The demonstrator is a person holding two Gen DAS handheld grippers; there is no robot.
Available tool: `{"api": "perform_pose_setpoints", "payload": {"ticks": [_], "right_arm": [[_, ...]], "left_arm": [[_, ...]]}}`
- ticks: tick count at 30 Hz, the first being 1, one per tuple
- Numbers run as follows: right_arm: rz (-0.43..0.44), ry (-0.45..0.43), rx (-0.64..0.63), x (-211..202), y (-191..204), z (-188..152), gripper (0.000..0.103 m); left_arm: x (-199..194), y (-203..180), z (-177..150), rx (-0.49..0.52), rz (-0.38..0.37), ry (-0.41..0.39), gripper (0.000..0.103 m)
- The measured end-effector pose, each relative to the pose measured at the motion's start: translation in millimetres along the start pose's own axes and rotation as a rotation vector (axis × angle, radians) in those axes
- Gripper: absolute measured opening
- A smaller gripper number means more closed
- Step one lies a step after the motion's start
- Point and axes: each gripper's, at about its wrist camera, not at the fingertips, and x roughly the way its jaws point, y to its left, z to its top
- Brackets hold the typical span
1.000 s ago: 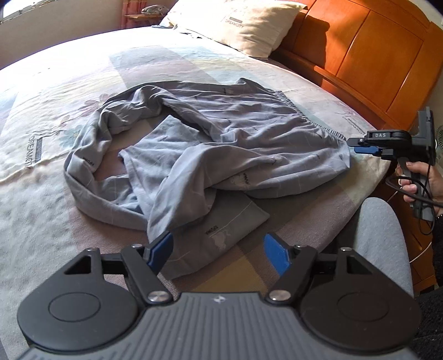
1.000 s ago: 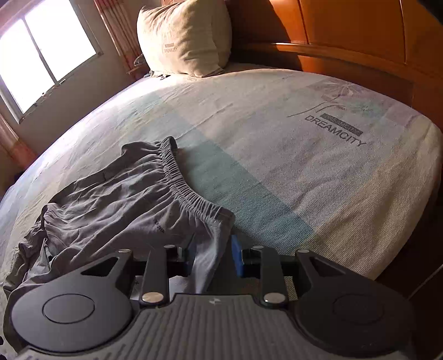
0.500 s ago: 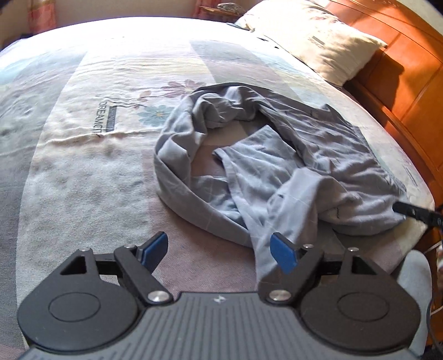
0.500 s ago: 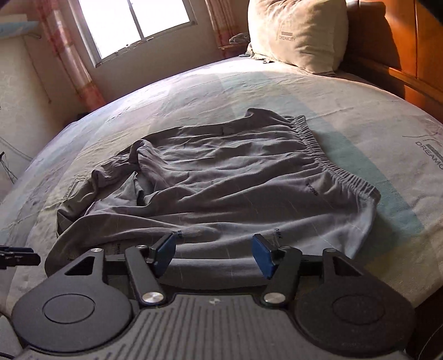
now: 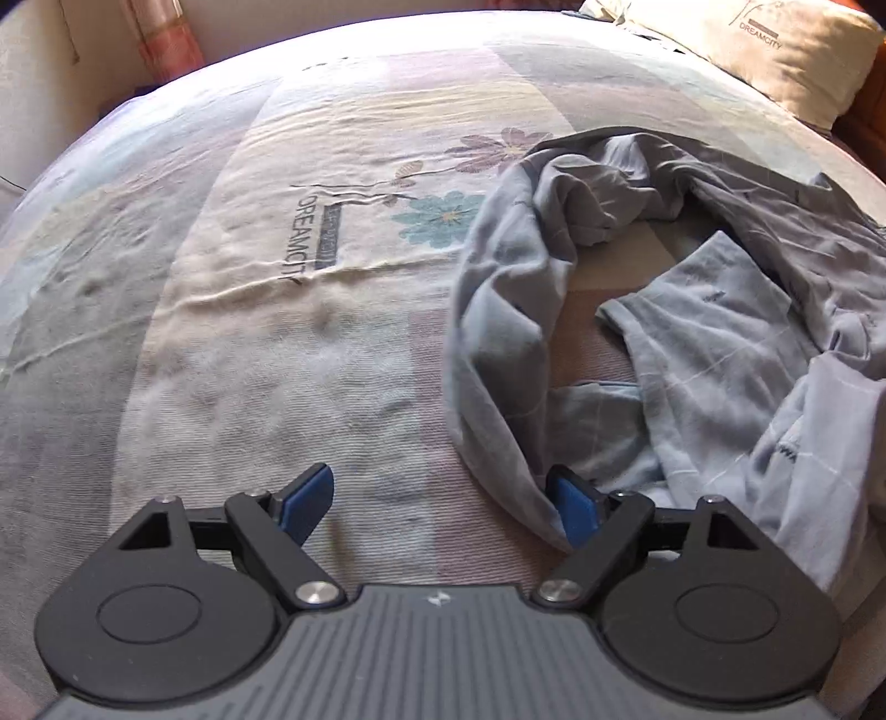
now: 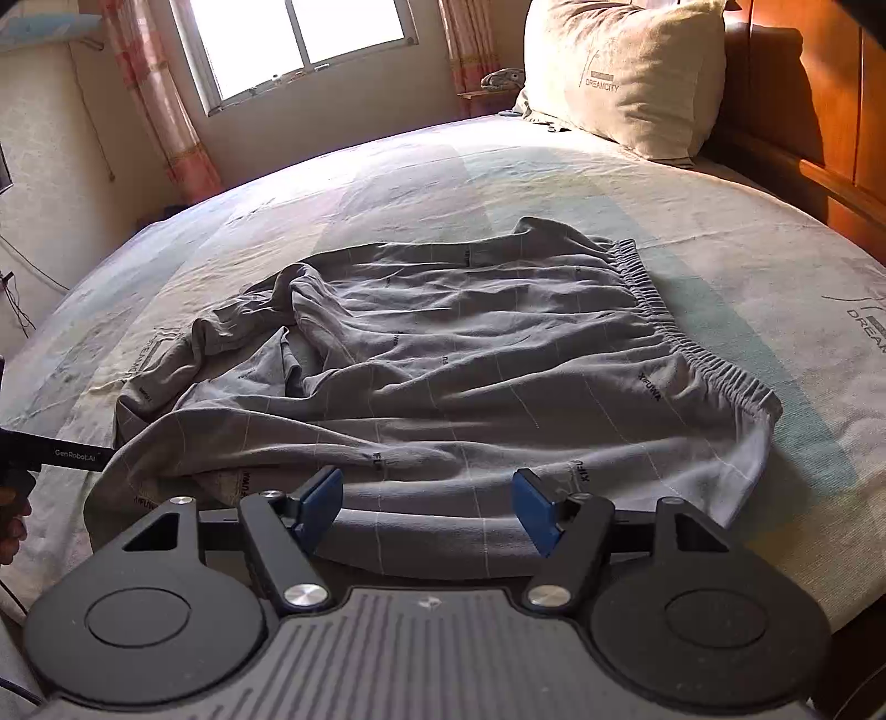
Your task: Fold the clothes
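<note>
A pair of grey trousers [image 6: 470,382] lies crumpled on the bed [image 6: 720,232], near the edge closest to the cameras. In the right wrist view its elastic waistband [image 6: 681,338] runs down the right side of the heap, while the legs trail off to the left in loose folds. A pillow [image 6: 626,77] leans against the wooden headboard [image 6: 819,111] at the far right, and a window [image 6: 299,39] with pink curtains stands behind the bed.

The right gripper [image 6: 426,512] hovers over the near hem of the trousers. Its jaws are opening; the blue pads stand wide apart and press on nothing, with cloth lying below and between them.

In the left wrist view the trousers [image 5: 692,332] fill the right half, one leg [image 5: 498,343] curling round a bare patch of sheet. The left gripper [image 5: 440,507] points down at the printed bedsheet [image 5: 277,310] just beside that leg. Its jaws are opening too and are spread wide; the right-hand pad sits at the edge of the cloth fold, though whether it touches cannot be told, and the other hangs over bare sheet
</note>
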Motion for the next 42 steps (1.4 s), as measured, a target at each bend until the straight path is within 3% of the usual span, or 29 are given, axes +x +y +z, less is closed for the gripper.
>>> {"api": "perform_pose_setpoints", "payload": {"ticks": [8, 17, 21, 23, 29, 34, 39, 42], "right_arm": [[-0.002, -0.012, 0.013, 0.9, -5.1, 1.0, 0.073], [-0.016, 0.001, -0.007, 3.6, 3.1, 2.9, 0.073], [-0.014, 0.001, -0.021, 2.0, 10.4, 4.0, 0.073], [-0.007, 0.0, -0.036, 0.2, 14.8, 4.6, 0.073], [0.019, 0.001, -0.055, -0.1, 26.1, 5.4, 0.074], [0.043, 0.006, -0.072, 0.5, 39.6, 4.7, 0.074], [0.046, -0.009, -0.1, -10.0, 47.8, 4.4, 0.074], [0.036, -0.008, -0.099, -12.9, 47.1, 4.0, 0.074]], "left_arm": [[5.8, 55.6, 26.6, 0.038, 0.214, 0.001, 0.089], [37.7, 123.0, 80.4, 0.054, 0.371, 0.032, 0.089], [41.9, 128.4, 83.5, 0.054, 0.316, 0.043, 0.087], [34.4, 121.3, 76.9, 0.082, 0.253, 0.029, 0.087], [-3.3, 82.9, 44.1, 0.152, 0.097, -0.049, 0.087], [-1.1, 42.8, 28.8, 0.267, -0.008, -0.087, 0.087], [24.1, 38.3, 31.6, 0.241, 0.074, -0.05, 0.087], [26.3, 54.5, 28.1, 0.201, 0.067, -0.038, 0.088]]}}
